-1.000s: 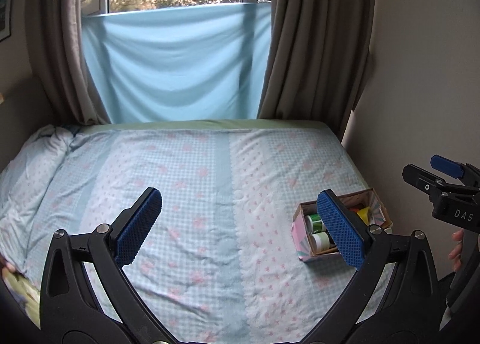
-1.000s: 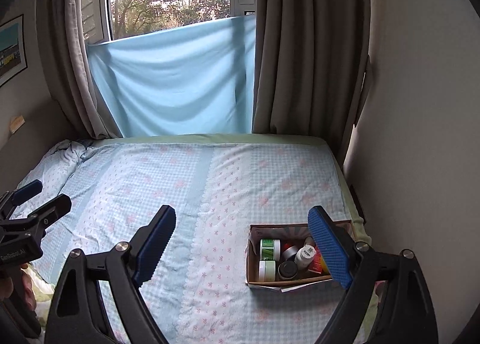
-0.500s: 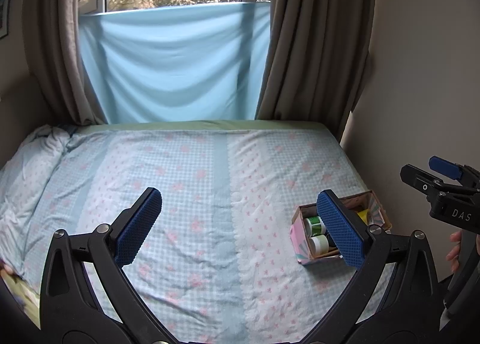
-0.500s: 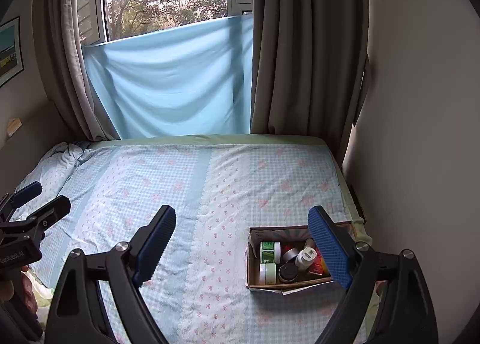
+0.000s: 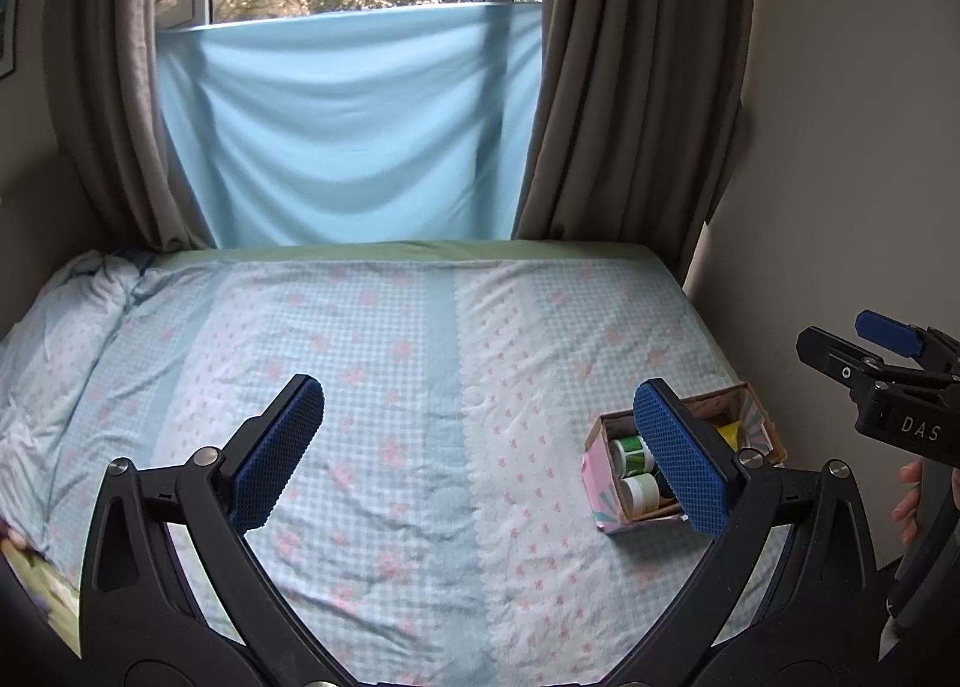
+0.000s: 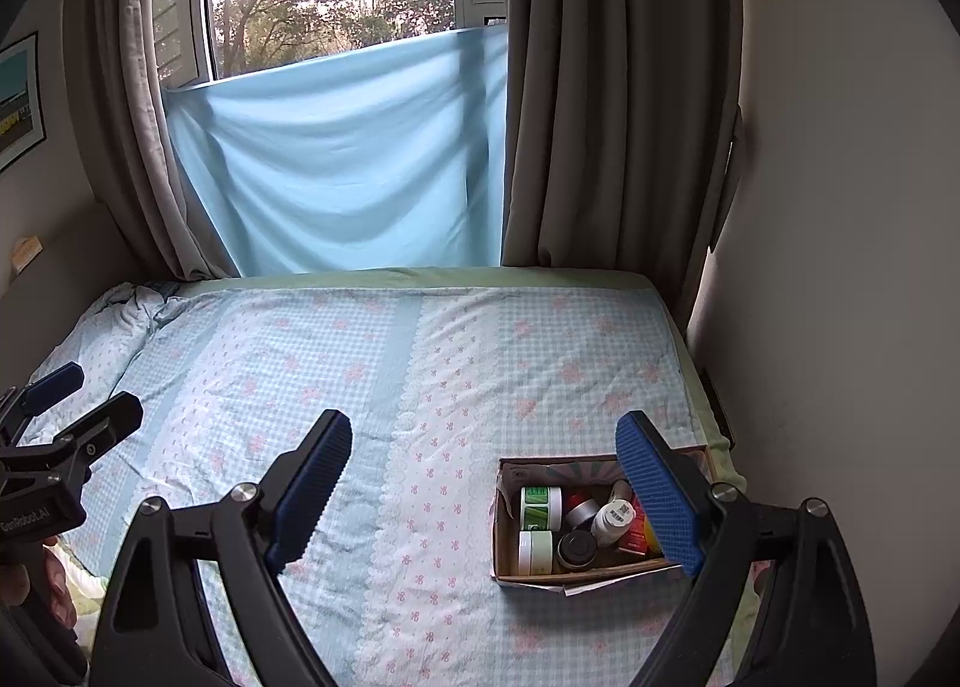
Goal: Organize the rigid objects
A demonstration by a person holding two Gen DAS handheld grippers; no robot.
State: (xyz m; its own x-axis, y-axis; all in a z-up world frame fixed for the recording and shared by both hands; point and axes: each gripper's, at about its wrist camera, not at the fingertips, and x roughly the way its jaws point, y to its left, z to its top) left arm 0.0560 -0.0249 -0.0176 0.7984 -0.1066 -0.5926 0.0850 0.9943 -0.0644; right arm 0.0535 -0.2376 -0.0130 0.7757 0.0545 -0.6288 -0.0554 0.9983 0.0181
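A small cardboard box point(image 6: 507, 513) sits on the bed near its right front corner; it also shows in the left wrist view point(image 5: 600, 474). It holds several jars and bottles: green-labelled jars point(image 6: 540, 507), a white bottle point(image 6: 612, 519), dark-lidded jars point(image 6: 576, 548), a red item point(image 6: 636, 534). My left gripper point(image 5: 480, 450) is open and empty, above the bed, left of the box. My right gripper point(image 6: 486, 501) is open and empty, its right finger overlapping the box's right side in view.
The bed point(image 5: 390, 357) has a blue checked sheet with pink flowers, rumpled at the left. A wall point(image 6: 840, 267) runs along the bed's right side. Curtains point(image 5: 630, 87) and a blue cloth point(image 5: 348, 135) hang at the window behind.
Both views have tilted and drifted slightly; the box sits a little lower and nearer in each. Both grippers stay open and empty.
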